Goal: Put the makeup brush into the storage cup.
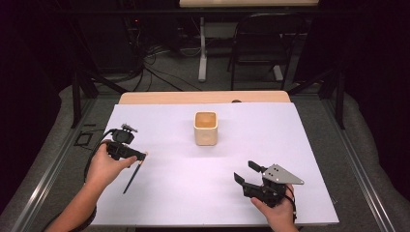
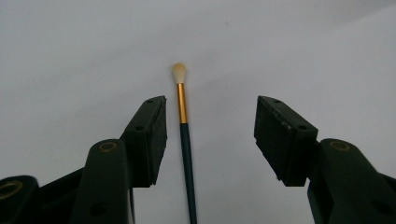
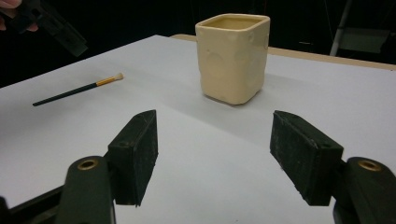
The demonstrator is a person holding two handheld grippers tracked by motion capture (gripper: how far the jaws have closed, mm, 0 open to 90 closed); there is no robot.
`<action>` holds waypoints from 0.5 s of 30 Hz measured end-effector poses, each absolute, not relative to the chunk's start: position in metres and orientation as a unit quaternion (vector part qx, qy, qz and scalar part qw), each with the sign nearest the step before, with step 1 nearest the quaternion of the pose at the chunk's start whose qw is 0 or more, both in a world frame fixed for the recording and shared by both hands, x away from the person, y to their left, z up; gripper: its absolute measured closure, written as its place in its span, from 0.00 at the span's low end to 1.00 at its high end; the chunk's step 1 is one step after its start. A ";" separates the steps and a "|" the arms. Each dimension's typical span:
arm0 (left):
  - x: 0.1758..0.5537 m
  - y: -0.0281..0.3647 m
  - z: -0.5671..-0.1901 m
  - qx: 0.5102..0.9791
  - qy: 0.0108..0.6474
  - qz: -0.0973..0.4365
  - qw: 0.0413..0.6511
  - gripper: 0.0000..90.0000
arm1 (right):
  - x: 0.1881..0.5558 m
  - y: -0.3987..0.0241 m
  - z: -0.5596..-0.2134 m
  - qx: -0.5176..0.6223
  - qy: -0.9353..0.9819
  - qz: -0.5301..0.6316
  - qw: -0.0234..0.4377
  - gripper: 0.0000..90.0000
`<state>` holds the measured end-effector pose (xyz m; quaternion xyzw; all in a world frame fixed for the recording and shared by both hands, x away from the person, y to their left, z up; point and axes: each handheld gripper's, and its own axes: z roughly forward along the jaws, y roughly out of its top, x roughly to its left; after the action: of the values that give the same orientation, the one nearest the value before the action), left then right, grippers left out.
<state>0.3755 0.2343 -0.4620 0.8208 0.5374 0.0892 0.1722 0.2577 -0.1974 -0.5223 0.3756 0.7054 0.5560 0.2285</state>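
The left gripper (image 2: 210, 135) is hovering, jaws spread, over the paintbrush (image 2: 186, 149) lying flat on the white sheet (image 1: 290, 145) — handle nearer one pad. The right gripper (image 3: 215, 158) is idling, released, facing the cream cup (image 3: 233, 56). Risk: off-centre closing could be nudging the thin handle aside — rolling it away.

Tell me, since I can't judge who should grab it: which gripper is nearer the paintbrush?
Left. The left gripper hangs right over the paintbrush, open jaws straddling its handle. The right gripper sits across the sheet, pointing toward the cream cup.
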 end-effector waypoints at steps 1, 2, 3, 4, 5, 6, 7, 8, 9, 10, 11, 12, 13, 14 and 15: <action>0.376 0.234 -0.462 0.820 0.538 0.089 0.171 0.49 | 0.257 -0.198 -0.522 0.377 0.709 0.551 0.228 0.36; 0.377 0.234 -0.463 0.820 0.539 0.088 0.170 0.49 | 0.257 -0.198 -0.522 0.376 0.709 0.551 0.228 0.36; 0.379 0.233 -0.463 0.820 0.540 0.088 0.169 0.49 | 0.257 -0.198 -0.522 0.378 0.709 0.551 0.227 0.36; 0.380 0.233 -0.463 0.820 0.541 0.087 0.167 0.49 | 0.257 -0.198 -0.522 0.378 0.708 0.552 0.226 0.36; 0.381 0.233 -0.464 0.819 0.542 0.086 0.167 0.50 | 0.257 -0.198 -0.522 0.378 0.708 0.552 0.225 0.36; 0.382 0.232 -0.465 0.819 0.543 0.087 0.163 0.50 | 0.258 -0.198 -0.522 0.376 0.710 0.551 0.226 0.36; 0.383 0.232 -0.465 0.820 0.543 0.086 0.161 0.50 | 0.258 -0.198 -0.522 0.376 0.710 0.551 0.226 0.36; 0.384 0.231 -0.466 0.819 0.544 0.085 0.159 0.50 | 0.258 -0.198 -0.522 0.376 0.710 0.551 0.226 0.36; 0.385 0.231 -0.466 0.820 0.544 0.084 0.158 0.50 | 0.258 -0.198 -0.522 0.376 0.710 0.552 0.225 0.36; 0.386 0.230 -0.467 0.820 0.545 0.084 0.155 0.50 | 0.258 -0.198 -0.522 0.376 0.710 0.551 0.226 0.36; 0.387 0.230 -0.467 0.821 0.544 0.084 0.152 0.50 | 0.258 -0.198 -0.522 0.376 0.710 0.551 0.226 0.36; 0.387 0.230 -0.468 0.821 0.545 0.082 0.149 0.50 | 0.258 -0.198 -0.522 0.376 0.709 0.552 0.226 0.36; 0.388 0.229 -0.469 0.821 0.545 0.084 0.147 0.50 | 0.257 -0.198 -0.522 0.378 0.709 0.552 0.224 0.36; 0.388 0.228 -0.469 0.821 0.547 0.081 0.145 0.51 | 0.257 -0.198 -0.522 0.377 0.709 0.552 0.225 0.36; 0.389 0.228 -0.470 0.821 0.546 0.080 0.144 0.51 | 0.258 -0.198 -0.523 0.376 0.706 0.556 0.225 0.36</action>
<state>0.3891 0.2280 -0.4695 0.8212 0.5464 0.0801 0.1440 0.2580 -0.1977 -0.5228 0.3764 0.7057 0.5563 0.2253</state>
